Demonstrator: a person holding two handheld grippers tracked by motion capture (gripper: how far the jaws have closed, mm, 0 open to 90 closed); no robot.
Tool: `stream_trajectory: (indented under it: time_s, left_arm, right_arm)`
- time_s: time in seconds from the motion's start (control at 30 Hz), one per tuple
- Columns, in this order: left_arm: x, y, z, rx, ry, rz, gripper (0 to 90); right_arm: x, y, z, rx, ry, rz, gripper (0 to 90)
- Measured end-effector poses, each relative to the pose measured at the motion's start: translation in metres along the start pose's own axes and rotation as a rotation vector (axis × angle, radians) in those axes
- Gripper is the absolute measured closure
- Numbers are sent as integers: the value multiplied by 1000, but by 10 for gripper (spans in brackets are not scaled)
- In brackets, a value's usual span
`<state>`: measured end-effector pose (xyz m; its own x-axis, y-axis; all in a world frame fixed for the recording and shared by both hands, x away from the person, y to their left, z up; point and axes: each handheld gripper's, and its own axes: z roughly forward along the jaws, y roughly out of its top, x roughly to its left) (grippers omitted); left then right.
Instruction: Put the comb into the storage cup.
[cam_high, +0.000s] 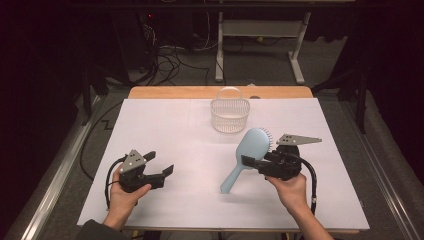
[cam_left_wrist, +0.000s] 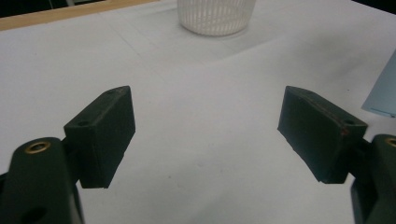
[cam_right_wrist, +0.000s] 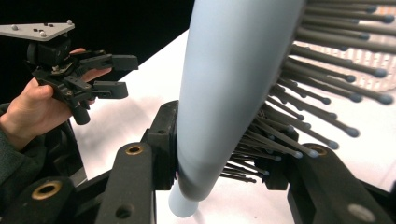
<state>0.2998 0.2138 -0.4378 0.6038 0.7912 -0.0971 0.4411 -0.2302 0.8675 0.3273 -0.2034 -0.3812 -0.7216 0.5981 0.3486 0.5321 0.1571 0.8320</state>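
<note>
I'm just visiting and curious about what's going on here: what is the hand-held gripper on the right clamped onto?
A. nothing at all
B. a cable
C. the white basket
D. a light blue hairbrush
D: the right hand-held gripper has its jaws closed on the light blue hairbrush, near where the bristled head meets the handle, and the white basket stands apart, farther back on the table.

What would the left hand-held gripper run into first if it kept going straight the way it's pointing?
Probably the white basket: the left hand-held gripper faces it across bare white table cover. The blue hairbrush sits off to the side, though depth is hard to judge.
</note>
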Motion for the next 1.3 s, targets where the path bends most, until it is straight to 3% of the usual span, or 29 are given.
stream_trajectory:
  time_s: [0.23, 0.5, 1.3]
  left_arm:
    - [11, -8, -6, -13, 27, -24, 178]
    - [20, -16, -8, -11, 27, -41, 161]
    - [25, -20, -4, -9, 19, -42, 159]
  right_arm:
    - [-6, 3, -6, -1, -24, 7, 572]
    - [-7, 13, -14, 0, -51, 0, 570]
    - [-29, 30, -32, -45, -119, 26, 569]
